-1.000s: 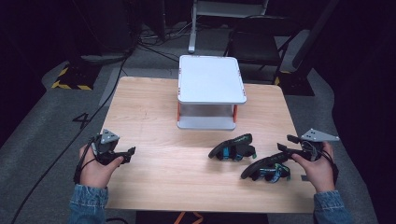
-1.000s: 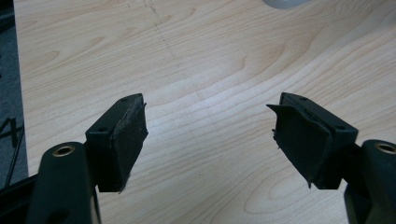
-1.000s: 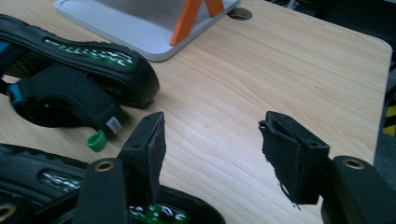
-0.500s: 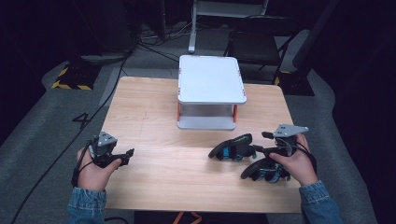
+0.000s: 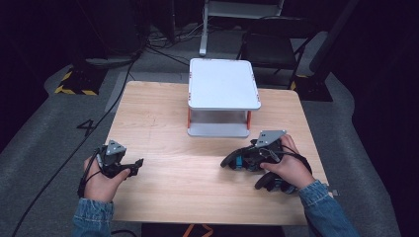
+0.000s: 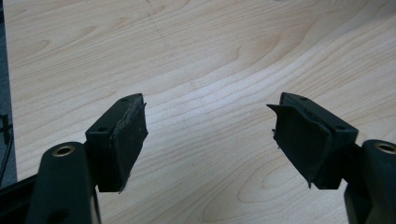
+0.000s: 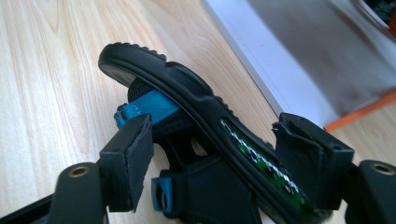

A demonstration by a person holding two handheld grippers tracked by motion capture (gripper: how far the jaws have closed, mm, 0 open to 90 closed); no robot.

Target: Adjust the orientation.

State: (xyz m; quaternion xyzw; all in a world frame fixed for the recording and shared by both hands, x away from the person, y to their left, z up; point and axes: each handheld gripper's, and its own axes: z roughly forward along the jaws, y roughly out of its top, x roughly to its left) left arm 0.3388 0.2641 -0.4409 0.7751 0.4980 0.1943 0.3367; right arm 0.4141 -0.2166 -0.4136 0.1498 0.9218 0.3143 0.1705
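Two black sandals with blue straps and green insoles lie on the wooden table [image 5: 163, 118] at the right. One sandal [image 5: 236, 160] [image 7: 187, 93] lies on its side. My right gripper [image 5: 251, 155] [image 7: 212, 123] is open and straddles it, with the sole next to the right jaw and the blue strap by the left jaw. The other sandal [image 5: 269, 183] sits nearer the front edge, partly under the right hand. At the front left my left gripper [image 5: 137, 164] [image 6: 210, 102] is held open just above bare wood, nothing between its pads.
A white two-level stand [image 5: 222, 84] with orange posts stands at the back centre of the table; its lower shelf [image 7: 299, 60] lies just beyond the sandal. A dark chair [image 5: 269, 44] and cables sit on the floor behind the table.
My right hand has moved left and forward, from the nearer sandal to the one on its side, and the jaws now straddle it. The left gripper has hardly moved.
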